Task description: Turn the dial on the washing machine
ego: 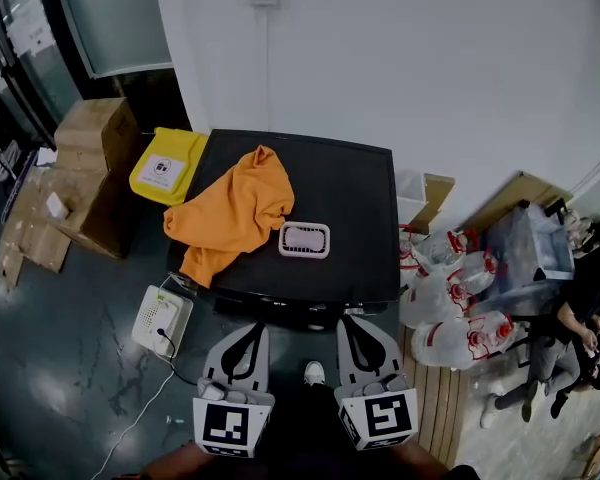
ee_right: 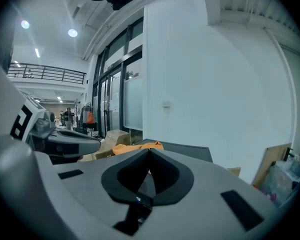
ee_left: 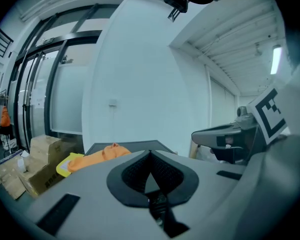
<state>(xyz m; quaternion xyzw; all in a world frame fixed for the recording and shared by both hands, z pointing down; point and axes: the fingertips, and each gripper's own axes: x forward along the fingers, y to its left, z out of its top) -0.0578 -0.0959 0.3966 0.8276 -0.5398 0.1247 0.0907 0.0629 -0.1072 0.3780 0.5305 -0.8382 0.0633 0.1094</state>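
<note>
My left gripper (ego: 246,334) and right gripper (ego: 356,326) are both squeezed shut on nothing, side by side just in front of the washing machine (ego: 350,193). I cannot see the dial. I think it is on the machine's front, just ahead of both jaws. On the machine's top lie an orange cloth (ego: 235,213) and a small white basket (ego: 305,227). I cannot tell what is in the basket.

Ahead of left claw (ego: 247,329) and right claw (ego: 354,321): washing machine (ego: 350,193), its front edge near both tips.
- Top, ahead-left of left claw: orange cloth (ego: 235,213), heaped, covering the left part.
- Top, ahead between the claws: white basket (ego: 304,239), just beside the cloth.
- Top, ahead of right claw: bare, passable.
- Left of left claw: white box (ego: 161,318) with cable (ego: 145,408) on the floor.
- Right of right claw: water jugs (ego: 450,313), crowded.
</note>
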